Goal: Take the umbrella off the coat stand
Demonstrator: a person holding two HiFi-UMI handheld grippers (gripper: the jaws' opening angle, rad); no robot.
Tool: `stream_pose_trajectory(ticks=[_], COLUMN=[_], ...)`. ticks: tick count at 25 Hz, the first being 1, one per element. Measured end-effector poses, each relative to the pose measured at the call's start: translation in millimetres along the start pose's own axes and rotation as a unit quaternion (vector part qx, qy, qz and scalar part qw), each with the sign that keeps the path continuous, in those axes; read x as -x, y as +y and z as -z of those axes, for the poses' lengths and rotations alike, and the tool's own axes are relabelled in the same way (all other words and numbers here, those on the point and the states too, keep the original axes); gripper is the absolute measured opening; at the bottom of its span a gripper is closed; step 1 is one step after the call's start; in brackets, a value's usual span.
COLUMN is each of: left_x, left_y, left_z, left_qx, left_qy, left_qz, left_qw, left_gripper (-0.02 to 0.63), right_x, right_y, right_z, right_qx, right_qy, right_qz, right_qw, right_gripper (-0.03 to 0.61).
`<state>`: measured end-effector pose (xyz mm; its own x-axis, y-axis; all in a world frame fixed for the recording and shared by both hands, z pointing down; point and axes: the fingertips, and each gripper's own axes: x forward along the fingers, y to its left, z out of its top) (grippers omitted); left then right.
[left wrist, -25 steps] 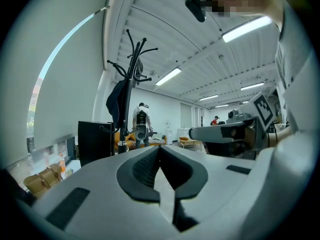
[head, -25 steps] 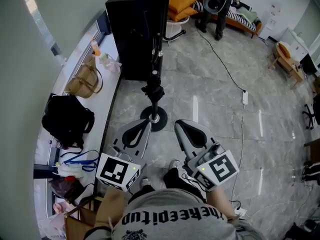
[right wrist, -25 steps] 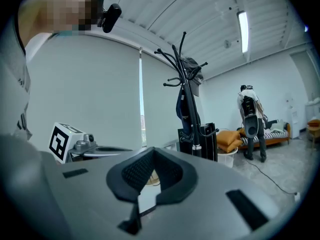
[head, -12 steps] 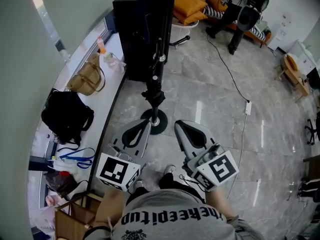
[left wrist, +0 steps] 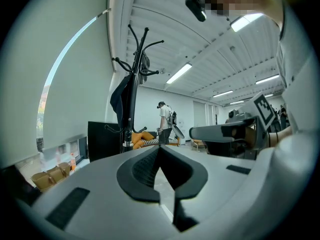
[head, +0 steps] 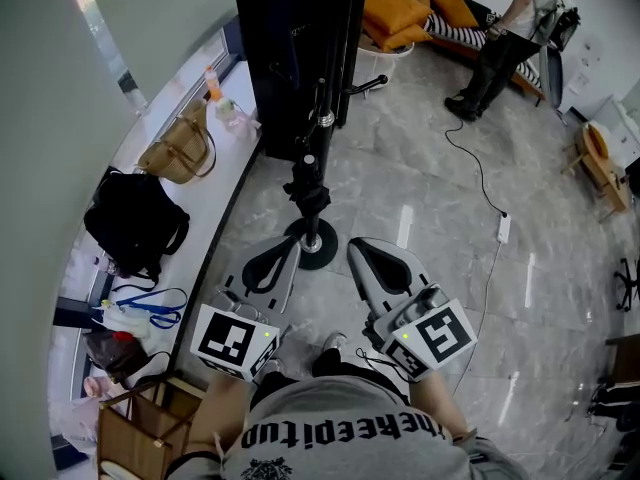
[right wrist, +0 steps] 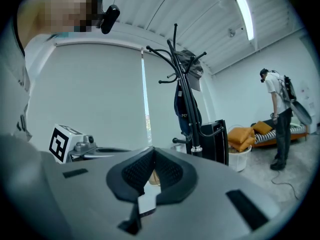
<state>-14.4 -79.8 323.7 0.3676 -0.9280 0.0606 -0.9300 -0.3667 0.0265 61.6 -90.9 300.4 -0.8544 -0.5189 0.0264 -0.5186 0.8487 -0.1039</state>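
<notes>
**A:** Head view?
**B:** Left gripper and right gripper point level at the coat stand, both pairs of jaws together, empty.
**A:** Left gripper view?
**B:** A dark, folded umbrella hangs high on the stand.
**A:** Right gripper view?
**B:** It looks navy here, beside the pole.

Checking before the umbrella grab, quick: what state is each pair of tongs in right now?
Left tongs: closed, holding nothing.
Right tongs: closed, holding nothing.
</notes>
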Motion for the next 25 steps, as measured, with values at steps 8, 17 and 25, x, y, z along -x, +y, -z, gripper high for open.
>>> stream_pose_trajectory(ticks=[8, 17, 25], left_x=[-13.9, -30.1, -43.3], left_y=[2.1, 0.9, -6.8], left_z=[-0.4, -0.2, 0.7], left_qx=[-0.004, -0.009, -0.014], left_qy=[0.001, 0.009, 0.012], left_qz=[-0.028, -0.057, -0.077], left_qw=[0.9996, 0.9983, 0.9968], left_gripper=[0.015, 0.015, 0.015], right_x=[-8.4, -12.8, -10.4], right_y=[-17.1, -38.0, -54.4], right_z=[-1.0, -0.6, 3.6], right_qx=[-0.002, -0.010, -0.016], right_qy=[-0.001, 0.000, 0.005], right_qz=[-0.027, -0.054, -0.073], right_qw=[1.000, 0.999, 0.997], right_gripper=[0.011, 0.011, 0.011])
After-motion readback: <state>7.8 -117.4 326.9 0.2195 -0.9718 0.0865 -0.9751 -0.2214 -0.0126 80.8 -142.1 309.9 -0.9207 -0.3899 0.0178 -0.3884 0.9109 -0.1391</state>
